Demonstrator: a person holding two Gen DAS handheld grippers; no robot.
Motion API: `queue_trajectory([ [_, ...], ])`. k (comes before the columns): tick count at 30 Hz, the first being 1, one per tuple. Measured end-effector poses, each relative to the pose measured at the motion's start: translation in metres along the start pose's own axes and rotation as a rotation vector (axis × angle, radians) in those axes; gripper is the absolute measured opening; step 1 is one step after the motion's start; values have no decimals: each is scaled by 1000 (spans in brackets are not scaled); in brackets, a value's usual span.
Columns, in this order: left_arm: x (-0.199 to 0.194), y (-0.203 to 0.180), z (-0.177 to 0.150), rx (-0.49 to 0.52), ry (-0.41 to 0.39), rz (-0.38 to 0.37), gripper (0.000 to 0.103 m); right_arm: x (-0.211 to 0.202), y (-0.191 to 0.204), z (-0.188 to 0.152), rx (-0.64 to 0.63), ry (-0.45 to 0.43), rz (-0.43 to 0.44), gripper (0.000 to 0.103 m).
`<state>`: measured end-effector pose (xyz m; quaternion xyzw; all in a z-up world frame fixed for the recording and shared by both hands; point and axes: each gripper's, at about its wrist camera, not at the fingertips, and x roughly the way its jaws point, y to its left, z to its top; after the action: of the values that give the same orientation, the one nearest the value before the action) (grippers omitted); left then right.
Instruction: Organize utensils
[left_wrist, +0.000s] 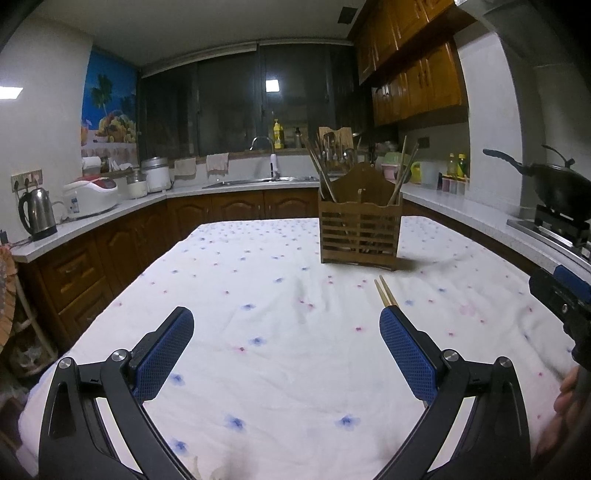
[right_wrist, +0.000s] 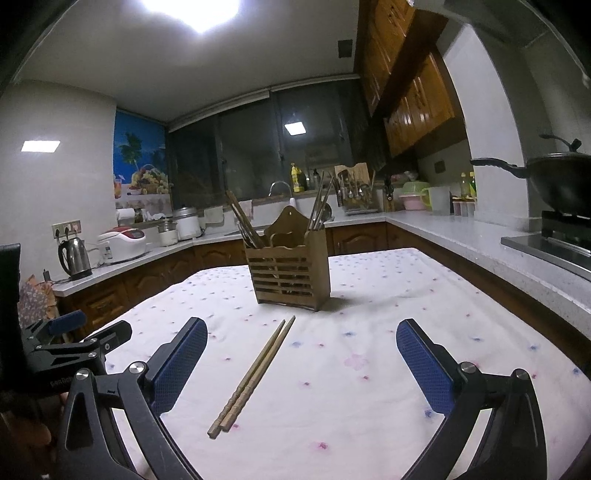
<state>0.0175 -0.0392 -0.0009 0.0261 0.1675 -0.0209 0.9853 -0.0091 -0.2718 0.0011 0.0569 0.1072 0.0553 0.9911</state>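
We log one pair of tan wooden chopsticks, grooved handles, lying side by side on the floral-clothed counter before the slatted wooden holder. Left claw and right claw both spread, empty.

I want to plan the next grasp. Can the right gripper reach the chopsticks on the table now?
Probably yes. The right gripper is open, and the pair of chopsticks lies flat on the tablecloth between its fingers, with nothing in the way.
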Motion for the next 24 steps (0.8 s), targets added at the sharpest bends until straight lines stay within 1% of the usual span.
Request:
queue_trajectory([
  [24, -1, 3, 5, -12, -4, 8, 103, -2, 5, 3, -4, -7, 8, 103],
])
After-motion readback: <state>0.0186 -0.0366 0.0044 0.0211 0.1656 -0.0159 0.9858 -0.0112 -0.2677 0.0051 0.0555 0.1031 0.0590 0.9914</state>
